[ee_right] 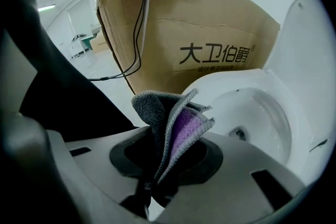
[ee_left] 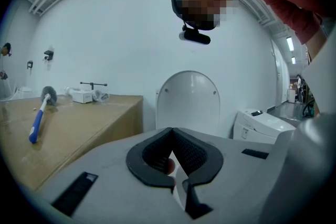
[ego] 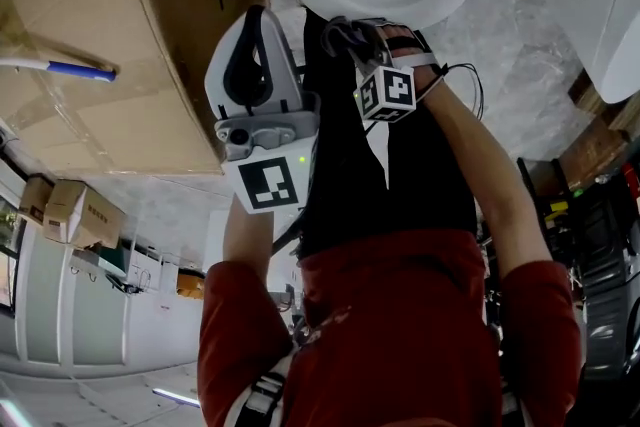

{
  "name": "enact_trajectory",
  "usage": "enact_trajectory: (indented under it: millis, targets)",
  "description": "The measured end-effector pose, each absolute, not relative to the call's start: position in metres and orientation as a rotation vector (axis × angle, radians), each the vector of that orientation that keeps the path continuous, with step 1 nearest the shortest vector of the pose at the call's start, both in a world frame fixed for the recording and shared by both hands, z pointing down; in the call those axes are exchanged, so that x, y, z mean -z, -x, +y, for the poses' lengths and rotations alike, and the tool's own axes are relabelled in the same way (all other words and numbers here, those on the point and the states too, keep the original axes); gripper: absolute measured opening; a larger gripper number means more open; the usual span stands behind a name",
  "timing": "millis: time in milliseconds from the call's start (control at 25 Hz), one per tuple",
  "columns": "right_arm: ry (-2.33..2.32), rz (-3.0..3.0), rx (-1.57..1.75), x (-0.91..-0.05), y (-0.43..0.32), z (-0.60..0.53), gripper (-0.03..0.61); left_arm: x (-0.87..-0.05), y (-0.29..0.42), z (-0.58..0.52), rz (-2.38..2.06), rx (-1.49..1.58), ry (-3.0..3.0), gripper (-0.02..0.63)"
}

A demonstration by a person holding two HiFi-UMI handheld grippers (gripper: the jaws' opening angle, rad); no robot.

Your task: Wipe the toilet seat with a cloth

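Right gripper view shows your right tool [ee_right: 160, 170] clamped on the folded grey-and-purple microfibre cloth [ee_right: 176, 123]. The cloth stands up out of the jaws, near the glossy white toilet seat ring [ee_right: 210, 84] but apparently not on it yet. Your left tool [ee_left: 176, 178] is pinched together with nothing in it.

To wipe well, lay the loose fold of cloth flat on the ring, keep the tool's hard tips off it, and follow the curve with light, even pressure.

The tall brown cardboard box [ee_right: 210, 23] stands just beside the bowl on your left, so room is tight there. The raised white lid [ee_right: 312, 55] bounds the back. Your open room is over the bowl.
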State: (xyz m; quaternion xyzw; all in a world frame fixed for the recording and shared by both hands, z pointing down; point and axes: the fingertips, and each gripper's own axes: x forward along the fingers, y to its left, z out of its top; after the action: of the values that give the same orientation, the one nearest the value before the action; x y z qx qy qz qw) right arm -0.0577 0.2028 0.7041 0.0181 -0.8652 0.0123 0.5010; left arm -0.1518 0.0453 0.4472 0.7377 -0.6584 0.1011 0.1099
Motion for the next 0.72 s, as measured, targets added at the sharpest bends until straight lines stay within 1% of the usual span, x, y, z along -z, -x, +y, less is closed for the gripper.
enact_trajectory:
  millis: [320,720]
  targets:
    - [-0.161,-2.076,-0.168,-0.704,0.002,0.195,0.101,-0.454,0.111,0.032,-1.826,-0.330,-2.240,0.012]
    - [-0.233,-2.054,-0.220,-0.706,-0.042,0.180,0.101,-0.463,0.074,0.023,-1.721,-0.376,-2.291,0.012]
